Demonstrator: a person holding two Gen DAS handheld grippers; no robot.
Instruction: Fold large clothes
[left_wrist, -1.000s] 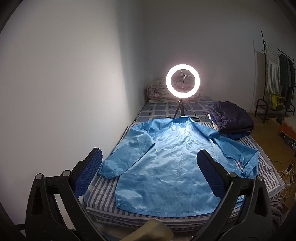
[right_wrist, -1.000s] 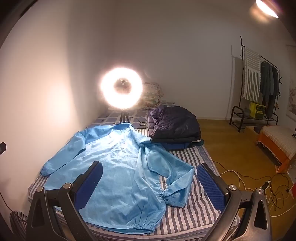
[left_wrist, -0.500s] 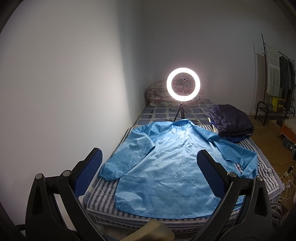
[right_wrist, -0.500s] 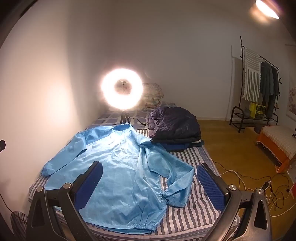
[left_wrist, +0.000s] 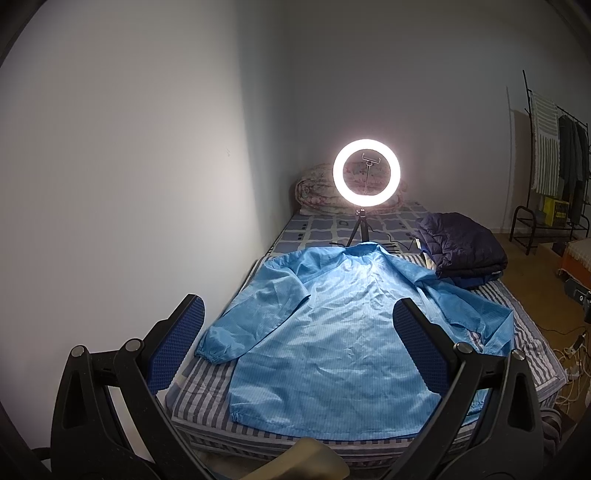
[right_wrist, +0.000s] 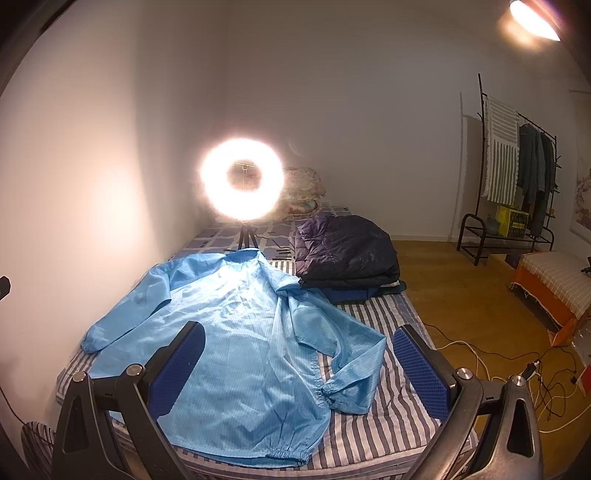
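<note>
The blue jacket (left_wrist: 332, 339) is lying spread flat on the striped bed (right_wrist: 388, 424), collar far, hem near, its long axis running away from both grippers. The left gripper (left_wrist: 295, 347) and right gripper (right_wrist: 295, 369) are hovering wide and empty; the right one is sitting nearer the bent right sleeve (right_wrist: 343, 354).
</note>
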